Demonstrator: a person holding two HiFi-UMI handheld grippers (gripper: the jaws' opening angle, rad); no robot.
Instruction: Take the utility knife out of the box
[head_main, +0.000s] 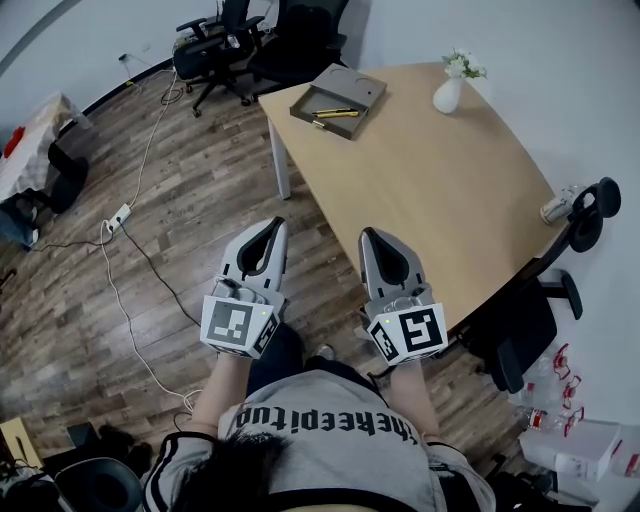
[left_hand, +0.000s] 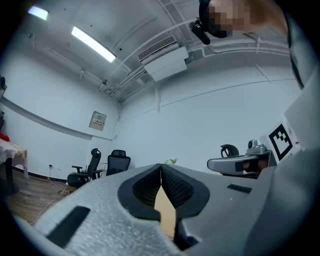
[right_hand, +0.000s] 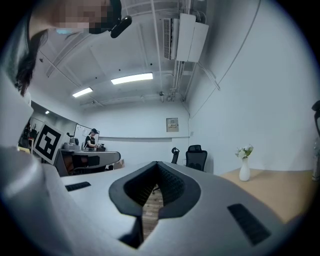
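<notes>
Left claw (head_main: 270, 226) and right claw (head_main: 371, 236) are hovering clenched and empty by the counter's (head_main: 440, 190) near edge. The box (head_main: 352, 88) is sitting at the far corner, well apart, with what looks like the yellow utility knife (head_main: 337, 113) lying inside.

The person's grey shirt (head_main: 330, 425) carries one line of dark lettering, upside down in the head view, that seems to read "thekeepitup". The wall plate (right_hand: 172, 124) is too small to read.

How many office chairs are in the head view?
3. The first chair and second chair stand past the far end of the table; the third chair sits at its right edge. Others may be hidden at the bottom left.
</notes>
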